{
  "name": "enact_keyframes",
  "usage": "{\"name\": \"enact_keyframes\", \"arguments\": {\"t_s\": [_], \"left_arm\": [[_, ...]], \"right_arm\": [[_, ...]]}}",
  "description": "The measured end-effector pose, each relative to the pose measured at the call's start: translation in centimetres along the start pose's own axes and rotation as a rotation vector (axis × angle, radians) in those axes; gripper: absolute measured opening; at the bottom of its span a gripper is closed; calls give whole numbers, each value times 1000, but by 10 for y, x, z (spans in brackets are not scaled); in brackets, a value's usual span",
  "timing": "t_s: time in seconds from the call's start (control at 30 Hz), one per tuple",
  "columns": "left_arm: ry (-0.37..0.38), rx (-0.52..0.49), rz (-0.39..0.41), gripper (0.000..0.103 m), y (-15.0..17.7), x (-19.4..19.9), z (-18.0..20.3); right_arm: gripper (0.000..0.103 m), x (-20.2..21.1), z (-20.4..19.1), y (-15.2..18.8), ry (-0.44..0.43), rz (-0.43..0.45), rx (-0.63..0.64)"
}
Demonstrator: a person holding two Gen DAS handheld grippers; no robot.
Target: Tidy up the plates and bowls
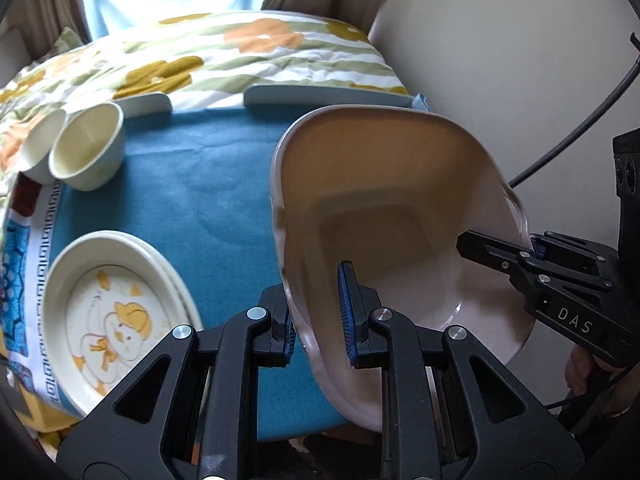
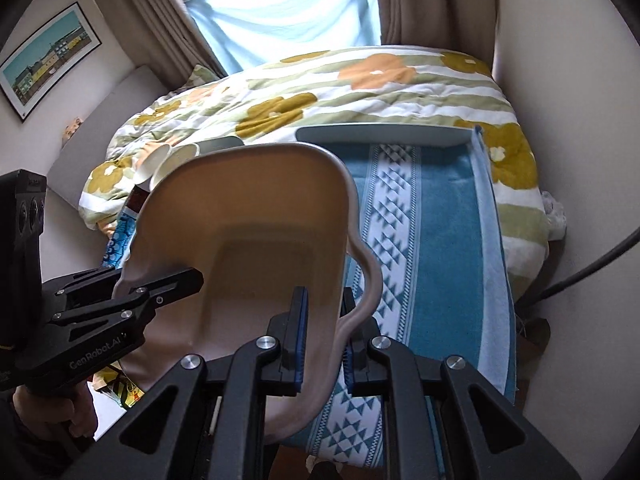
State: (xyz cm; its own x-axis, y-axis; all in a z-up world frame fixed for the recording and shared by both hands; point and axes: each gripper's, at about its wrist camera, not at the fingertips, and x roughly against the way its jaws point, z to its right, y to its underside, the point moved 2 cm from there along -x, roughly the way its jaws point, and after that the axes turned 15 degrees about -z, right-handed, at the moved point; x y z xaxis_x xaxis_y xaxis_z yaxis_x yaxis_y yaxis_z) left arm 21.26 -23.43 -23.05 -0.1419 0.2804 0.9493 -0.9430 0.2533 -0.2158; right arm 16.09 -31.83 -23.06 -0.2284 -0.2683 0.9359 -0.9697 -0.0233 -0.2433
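Note:
A large pale pink squarish dish [image 1: 384, 184] is held tilted above the blue cloth. My left gripper [image 1: 318, 326] is shut on its left rim. My right gripper [image 2: 324, 344] is shut on its right rim [image 2: 352, 280], and shows at the right of the left wrist view [image 1: 516, 252]. My left gripper shows at the left of the right wrist view [image 2: 160, 284]. A stack of white oval plates with a yellow cartoon print [image 1: 116, 320] lies at the lower left. Two small cream bowls [image 1: 86, 146] stand tilted at the far left.
A blue cloth [image 1: 192, 184] covers the low table; a patterned blue-and-white towel [image 2: 416, 248] lies on the right side. A flowered quilt [image 2: 320, 92] lies behind. The wall [image 1: 500, 60] is close on the right. A black cable [image 1: 580, 120] hangs there.

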Motion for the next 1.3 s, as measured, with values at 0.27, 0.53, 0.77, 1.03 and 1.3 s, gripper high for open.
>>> {"name": "enact_keyframes", "arguments": {"t_s": [0.27,0.53,0.77,1.03,1.3], "left_arm": [[13,-63,-81,16,-2,-73,24],[-18,-83,-90,16,-2,-91,27],[-75,-77,-76,79,-3,-95,27],[-78,-93,-53,84,-1,-89,27],[-104,-92,-8,84,12,-51,25]], "right_arm": [[14,-41,58,22,10,-19,-149],[14,-57,75,32,-1,-17,-184],[14,-64,78,35,-14,-11,-207],[20,-58,85,37,-55,20,-277],[20,-17,79,50,-5,99,-301]]}}
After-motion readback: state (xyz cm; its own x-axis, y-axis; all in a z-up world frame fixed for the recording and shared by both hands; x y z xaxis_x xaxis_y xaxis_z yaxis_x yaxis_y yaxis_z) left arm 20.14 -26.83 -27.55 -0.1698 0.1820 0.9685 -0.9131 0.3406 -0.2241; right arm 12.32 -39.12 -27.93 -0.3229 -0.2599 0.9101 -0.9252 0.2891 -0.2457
